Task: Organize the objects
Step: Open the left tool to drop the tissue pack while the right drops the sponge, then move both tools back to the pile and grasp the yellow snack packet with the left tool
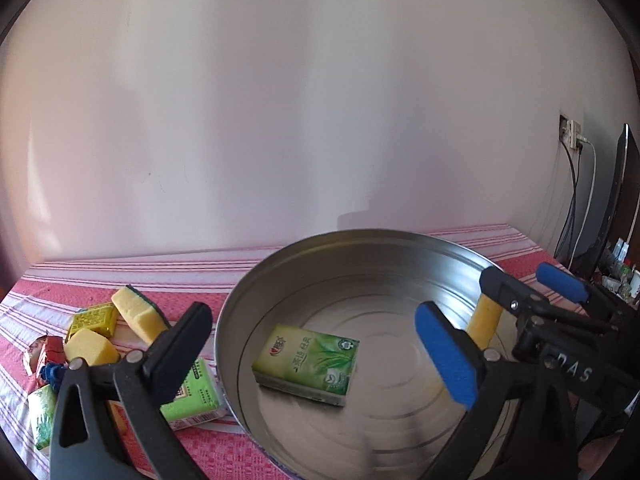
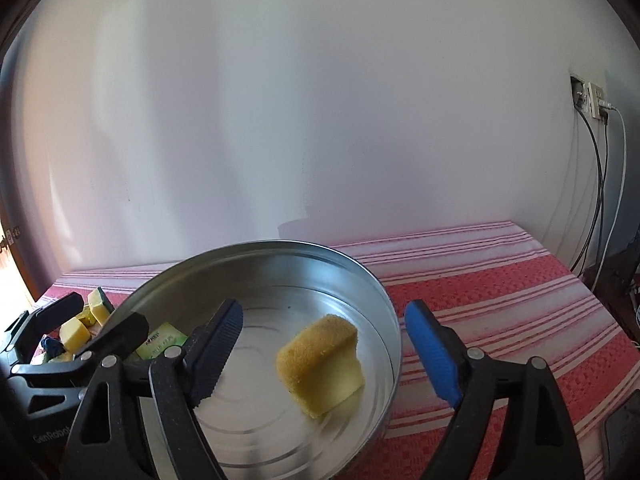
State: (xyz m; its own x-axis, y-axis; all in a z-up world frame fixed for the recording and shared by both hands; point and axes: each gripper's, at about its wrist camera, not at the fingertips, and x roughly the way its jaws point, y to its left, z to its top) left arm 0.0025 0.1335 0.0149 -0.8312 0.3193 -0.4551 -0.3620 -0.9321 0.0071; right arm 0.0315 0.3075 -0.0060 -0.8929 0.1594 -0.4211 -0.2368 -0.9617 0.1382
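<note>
A round metal tray (image 1: 240, 300) (image 2: 392, 320) stands on the red striped tablecloth. In it lie a green tissue pack (image 1: 306, 364) (image 2: 162, 340) and a yellow sponge (image 2: 322, 366) (image 1: 484, 320). My left gripper (image 1: 316, 352) is open and empty above the tissue pack. My right gripper (image 2: 324, 352) is open and empty with the sponge lying loose between its fingers. Each gripper shows in the other's view: the right one at the right edge (image 1: 520, 292), the left one at the left edge (image 2: 100, 316).
Left of the tray lies a pile: yellow sponges (image 1: 138, 314) (image 1: 91, 346), a yellow box (image 1: 93, 320), a green pack (image 1: 192, 396), a red packet (image 1: 46, 354), another tissue pack (image 1: 42, 414). The table's right edge (image 2: 580, 276) borders cables and a wall socket (image 2: 592, 100).
</note>
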